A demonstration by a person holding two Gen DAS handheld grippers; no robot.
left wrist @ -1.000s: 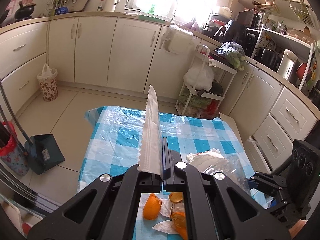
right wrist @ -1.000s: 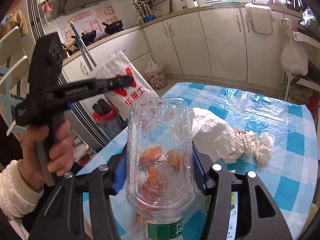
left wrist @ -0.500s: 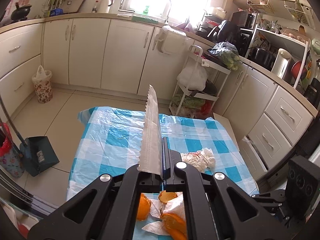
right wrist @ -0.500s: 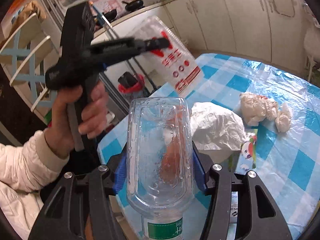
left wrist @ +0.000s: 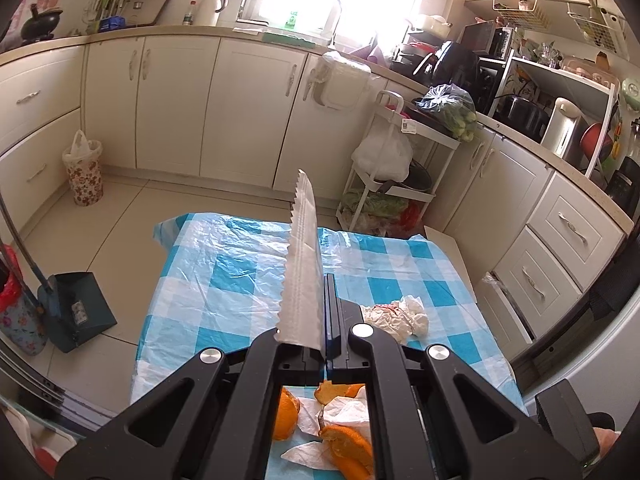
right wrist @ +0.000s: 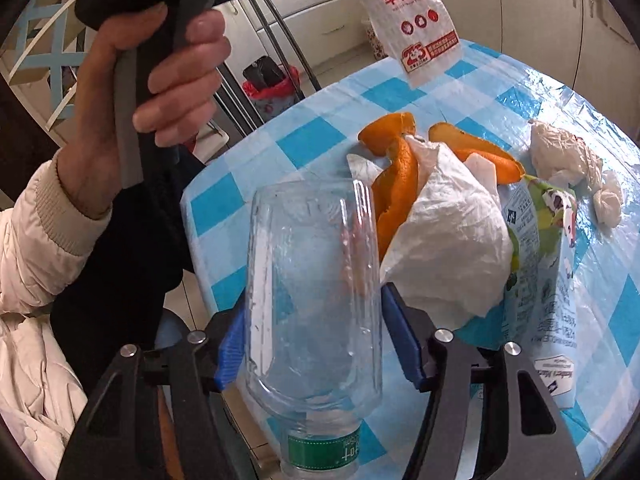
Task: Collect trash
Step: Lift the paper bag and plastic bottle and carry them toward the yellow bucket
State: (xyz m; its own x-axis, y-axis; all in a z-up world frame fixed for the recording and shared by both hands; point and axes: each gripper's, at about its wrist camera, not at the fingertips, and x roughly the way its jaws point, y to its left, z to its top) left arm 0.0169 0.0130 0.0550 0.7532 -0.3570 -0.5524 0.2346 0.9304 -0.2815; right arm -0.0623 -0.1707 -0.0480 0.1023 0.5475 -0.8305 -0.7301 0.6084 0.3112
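Note:
My left gripper (left wrist: pixel 322 312) is shut on a flat white plastic wrapper (left wrist: pixel 302 264) with a serrated edge, held above the blue checked table (left wrist: pixel 224 276). The wrapper's red-printed face (right wrist: pixel 416 12) shows in the right wrist view, hanging over the table's near corner. My right gripper (right wrist: pixel 316 320) is shut on a clear empty plastic bottle (right wrist: pixel 312 296) with a green label, bottom pointing forward. On the table lie orange peels (right wrist: pixel 394 168), crumpled white tissue (right wrist: pixel 444 236), a printed carton (right wrist: pixel 540 264) and a wadded white bag (right wrist: pixel 564 156). Peels (left wrist: pixel 344 440) also show under the left gripper.
White kitchen cabinets (left wrist: pixel 248 108) ring the room. A white trolley (left wrist: pixel 400 168) with bags stands past the table. A dark dustpan (left wrist: pixel 74 308) and a red-lined bin (right wrist: pixel 268 88) stand on the floor left of the table. A small flowered bin (left wrist: pixel 84 168) stands by the cabinets.
My right gripper has swung left and down with the bottle, closer to the peels and tissue. The left gripper with the wrapper has shifted a little; the bottle has left its view.

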